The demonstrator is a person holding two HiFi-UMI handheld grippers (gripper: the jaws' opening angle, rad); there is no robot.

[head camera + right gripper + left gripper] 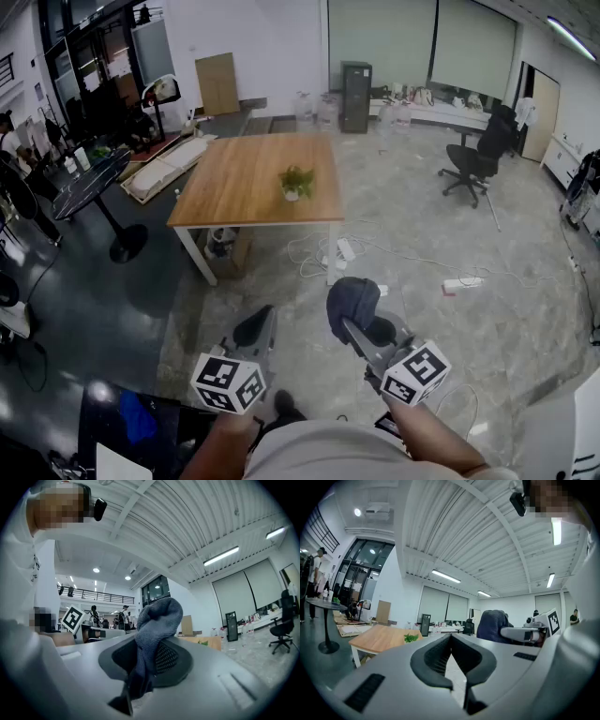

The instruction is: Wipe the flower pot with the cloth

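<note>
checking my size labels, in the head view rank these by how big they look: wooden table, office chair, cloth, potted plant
1. wooden table
2. office chair
3. cloth, not far behind the chair, but it is much nearer the camera, so that gap is unsure
4. potted plant

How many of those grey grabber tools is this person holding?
2. The left gripper is at lower left, shut and empty; the right gripper, beside it, is clamped on a dark blue cloth.
</note>
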